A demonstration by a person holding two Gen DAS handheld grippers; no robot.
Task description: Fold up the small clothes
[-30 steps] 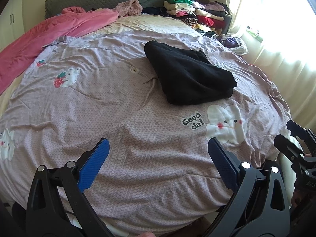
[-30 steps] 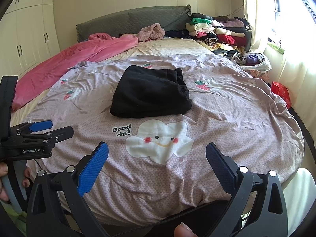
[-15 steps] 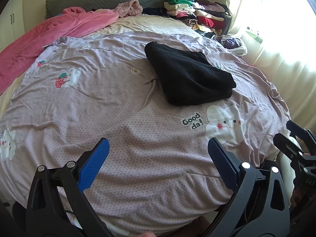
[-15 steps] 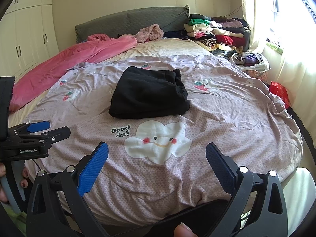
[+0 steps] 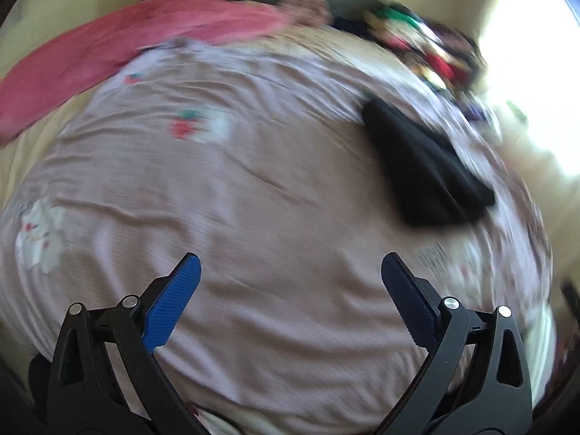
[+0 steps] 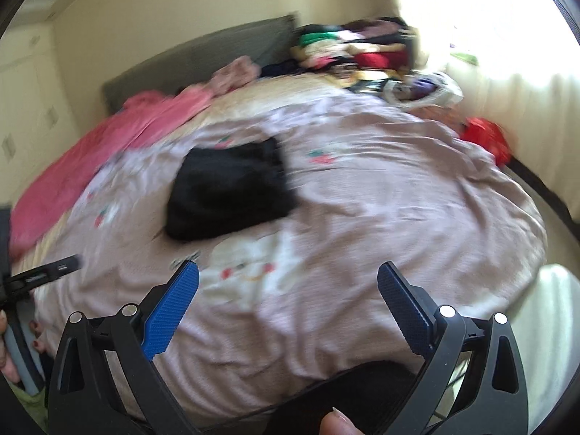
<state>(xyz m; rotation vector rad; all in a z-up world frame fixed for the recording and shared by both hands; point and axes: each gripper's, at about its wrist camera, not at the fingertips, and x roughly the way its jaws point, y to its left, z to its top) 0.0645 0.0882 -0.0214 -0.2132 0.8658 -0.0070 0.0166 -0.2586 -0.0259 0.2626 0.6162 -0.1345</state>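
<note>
While both frames blur, folded black garment (image 6: 228,188) lies long-axis left-right.

Free room: we see bare bed cover (image 5: 282,217) in front of both claws.
In the way: only the folded black clothes (image 6: 228,188).

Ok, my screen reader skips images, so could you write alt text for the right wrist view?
A folded black garment lies on a lilac printed bedspread, ahead of the open, empty right hand-held gripper. Pink blanket left, clothes pile by the bright window; image motion-blurred.
</note>
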